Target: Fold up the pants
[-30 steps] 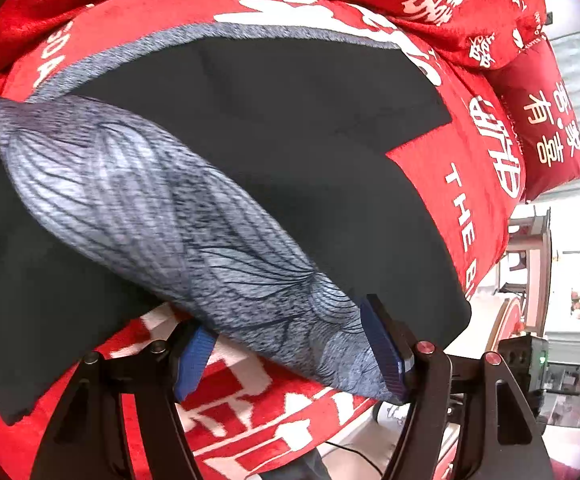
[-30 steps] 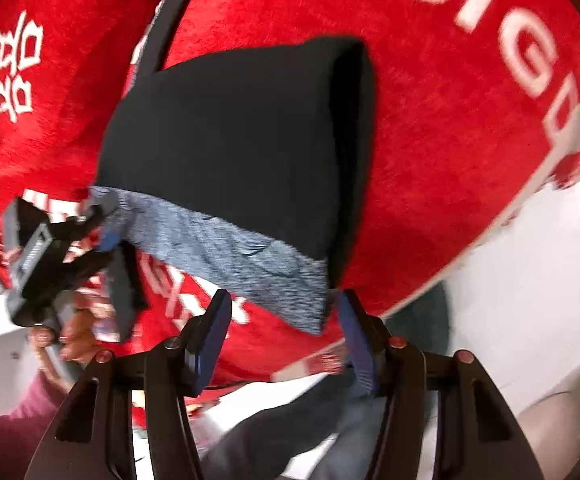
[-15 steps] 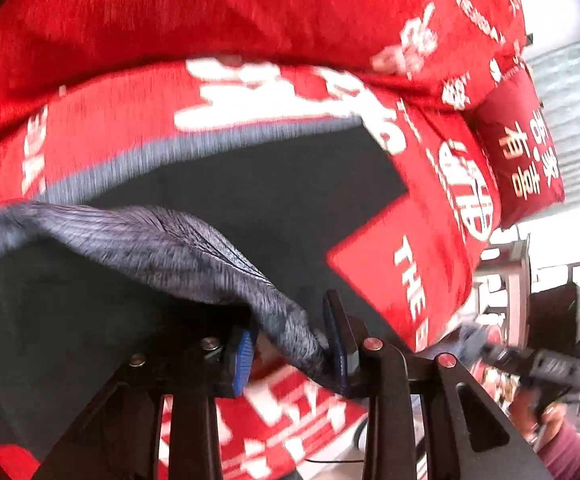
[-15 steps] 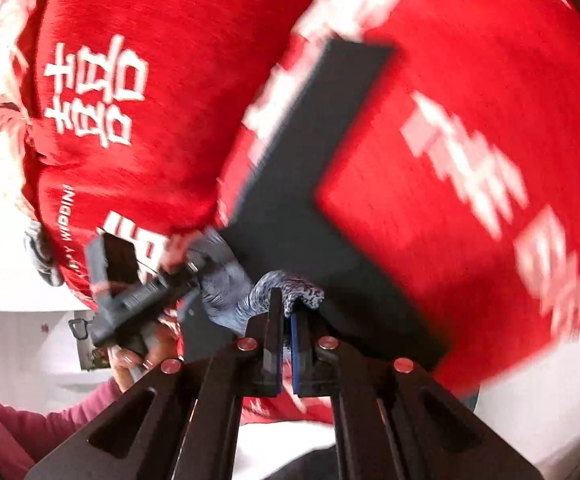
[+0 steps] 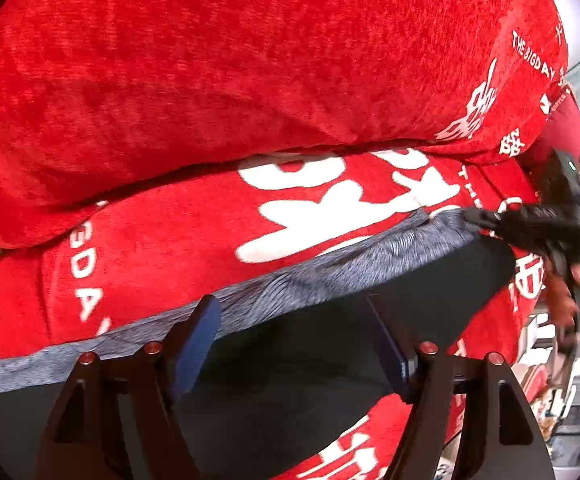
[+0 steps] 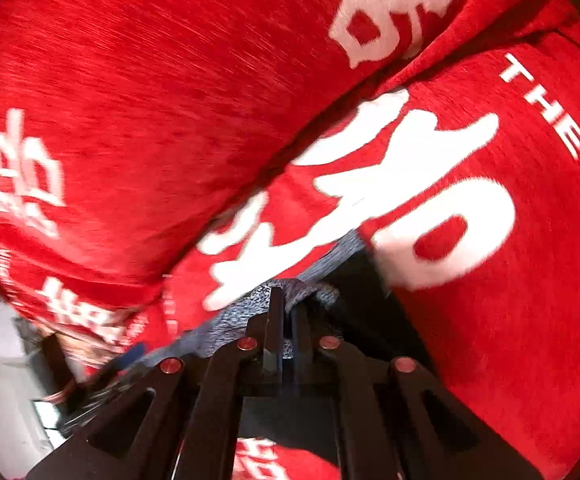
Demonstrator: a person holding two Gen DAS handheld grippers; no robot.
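While a red plush cover [image 5: 218, 92] printed with white characters fills nearly all of both views, rising as a thick back cushion behind a flat seat, the black pants [image 5: 330, 360] lie spread flat on that seat, their grey patterned waistband [image 5: 330, 276] running as one long edge along the side toward the cushion. Between that grey edge and the cushion's lower seam a band of bare red seat stays uncovered, so there is room on the far side; the pants' right end stops short of the seat's edge, where clutter and pale room show at the frame's margin. Seen from the left wrist, the left gripper [image 5: 294, 336] hovers over the black cloth with its blue-padded fingers [image 5: 194, 336] spread wide apart and nothing caught between them, the left finger just reaching the waistband edge. Far along that same edge, the right gripper [image 5: 542, 228] meets the waistband's end corner. From the right wrist, heavily blurred, the right gripper [image 6: 286, 320] has its fingers pressed close together, pinching a small bunched fold of the grey waistband [image 6: 310, 292], with black pants cloth [image 6: 362, 304] just to its right.
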